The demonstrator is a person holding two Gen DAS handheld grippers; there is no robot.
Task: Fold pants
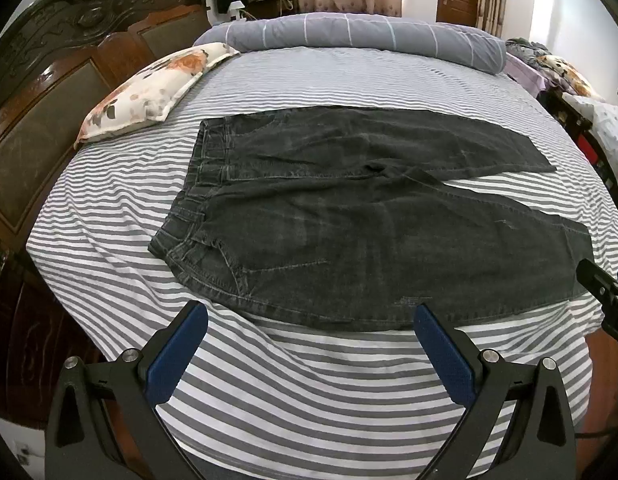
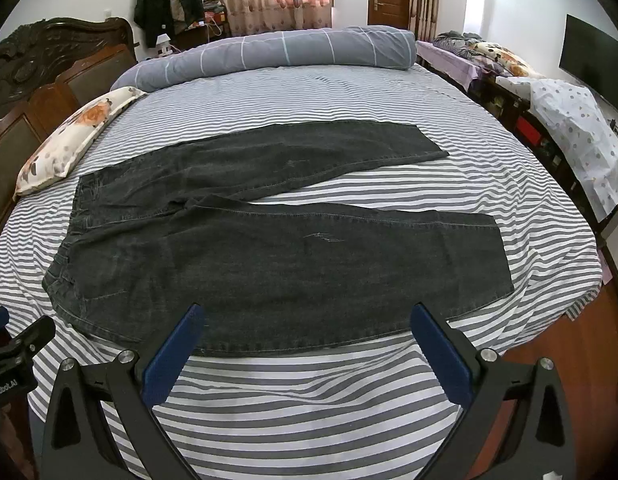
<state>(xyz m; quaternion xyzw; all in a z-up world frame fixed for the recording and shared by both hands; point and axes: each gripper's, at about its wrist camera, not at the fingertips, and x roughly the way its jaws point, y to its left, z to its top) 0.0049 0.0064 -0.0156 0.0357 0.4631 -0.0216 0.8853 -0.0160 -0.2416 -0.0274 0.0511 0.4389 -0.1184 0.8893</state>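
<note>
Dark grey jeans [image 1: 349, 232] lie flat on the striped bed sheet [image 1: 109, 216], waistband to the left, both legs spread to the right. They also show in the right wrist view [image 2: 293, 256]. My left gripper [image 1: 309, 316] is open and empty, hovering over the near edge of the jeans by the hip. My right gripper [image 2: 307, 316] is open and empty, over the near edge of the near leg. The right gripper's tip shows at the right edge of the left wrist view [image 1: 605, 288]; the left gripper shows at the left edge of the right wrist view [image 2: 17, 344].
A floral pillow [image 1: 149, 88] lies at the left by the dark wooden headboard [image 1: 49, 92]. A rolled grey quilt [image 1: 369, 36] lies along the far side of the bed. A side bench with bedding [image 2: 569, 120] stands to the right. The wooden floor [image 2: 589, 340] shows past the bed's right corner.
</note>
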